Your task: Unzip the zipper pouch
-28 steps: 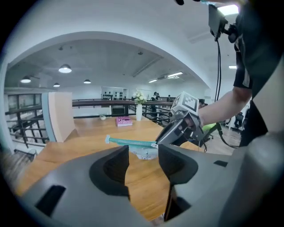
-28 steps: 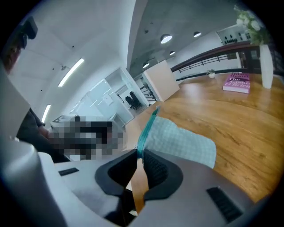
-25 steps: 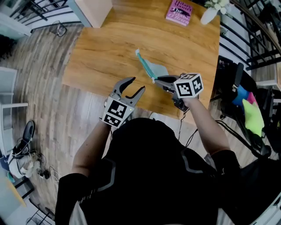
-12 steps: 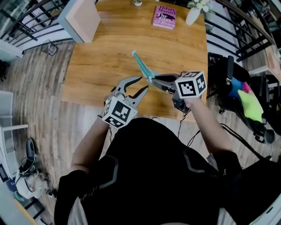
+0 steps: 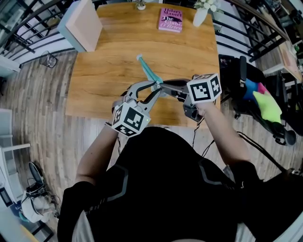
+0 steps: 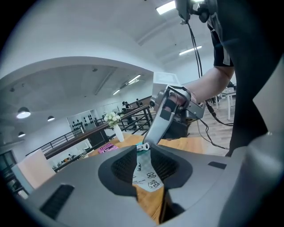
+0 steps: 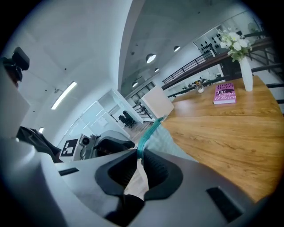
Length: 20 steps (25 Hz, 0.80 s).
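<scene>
The zipper pouch (image 5: 147, 70), pale with a teal zipper edge, hangs slanted over the wooden table (image 5: 104, 61). My right gripper (image 5: 162, 86) is shut on its near end, and the teal edge (image 7: 151, 128) runs out from between the right gripper's (image 7: 138, 155) pads. My left gripper (image 5: 155, 88) has come in from the left, right beside the right one's tip. Its jaws have just been closing. The pouch's printed face (image 6: 148, 177) and the metal zipper pull (image 6: 143, 146) show in the gap of the left gripper (image 6: 143, 153), with the pads still apart from it.
A pink book (image 5: 170, 20) and a white vase of flowers (image 5: 201, 14) sit at the table's far edge. A pale box (image 5: 80, 26) stands at the far left corner. A black chair with bright items (image 5: 265, 104) is on the right, over wood flooring.
The left gripper moved up and to the right onto the pouch, and its jaws narrowed around it. The right gripper lifted the pouch's near end off the table.
</scene>
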Tool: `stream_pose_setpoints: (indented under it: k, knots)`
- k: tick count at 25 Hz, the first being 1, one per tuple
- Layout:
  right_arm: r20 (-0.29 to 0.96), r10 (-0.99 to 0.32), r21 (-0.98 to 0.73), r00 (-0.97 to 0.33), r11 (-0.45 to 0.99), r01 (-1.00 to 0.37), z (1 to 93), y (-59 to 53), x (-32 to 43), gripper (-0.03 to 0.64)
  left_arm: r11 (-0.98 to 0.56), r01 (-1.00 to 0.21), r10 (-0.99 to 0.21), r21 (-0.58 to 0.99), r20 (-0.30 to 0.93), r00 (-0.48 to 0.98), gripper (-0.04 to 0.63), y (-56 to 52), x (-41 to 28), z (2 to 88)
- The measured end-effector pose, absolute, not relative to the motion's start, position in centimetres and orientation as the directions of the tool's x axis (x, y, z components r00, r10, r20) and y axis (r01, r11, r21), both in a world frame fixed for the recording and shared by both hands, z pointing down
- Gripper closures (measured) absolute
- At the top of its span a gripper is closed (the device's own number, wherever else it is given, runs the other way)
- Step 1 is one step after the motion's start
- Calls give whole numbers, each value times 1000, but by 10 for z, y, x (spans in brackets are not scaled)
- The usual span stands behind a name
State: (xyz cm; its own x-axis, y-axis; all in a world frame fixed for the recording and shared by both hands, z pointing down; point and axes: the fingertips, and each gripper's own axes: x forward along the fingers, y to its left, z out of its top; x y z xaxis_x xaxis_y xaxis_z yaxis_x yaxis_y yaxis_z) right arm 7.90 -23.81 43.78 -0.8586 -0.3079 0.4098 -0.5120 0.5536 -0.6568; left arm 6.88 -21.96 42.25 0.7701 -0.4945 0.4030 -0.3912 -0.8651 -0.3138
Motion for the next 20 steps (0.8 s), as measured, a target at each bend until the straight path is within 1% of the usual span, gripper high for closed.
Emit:
stream_pose_setpoints:
  k: [4,7,11,16,20]
  knots:
    - [430,-305,-644,-850,556,-526,439,-236,78,561,-862,-394,-498,-320,385,777,505,-220,66,419]
    - [433,-294,-631,-852,576,-520,437,-234,77,561,-854,-437,-517,-283,368,773,532,-227,61,412]
    - [441,-280,-610,-853,604,-513,435,-231,75,561,-863,-453,-505,-224,373,778,534,-228,57,411]
    - [447,-263,-594,-855,628,-503,435,-227,74,561,-907,-399,-420,-135,358,834,534,-216,59,407]
    - [445,-249,-574,-860,658,-488,430,-223,71,561,-891,-425,-453,-159,368,812,534,-217,57,409]
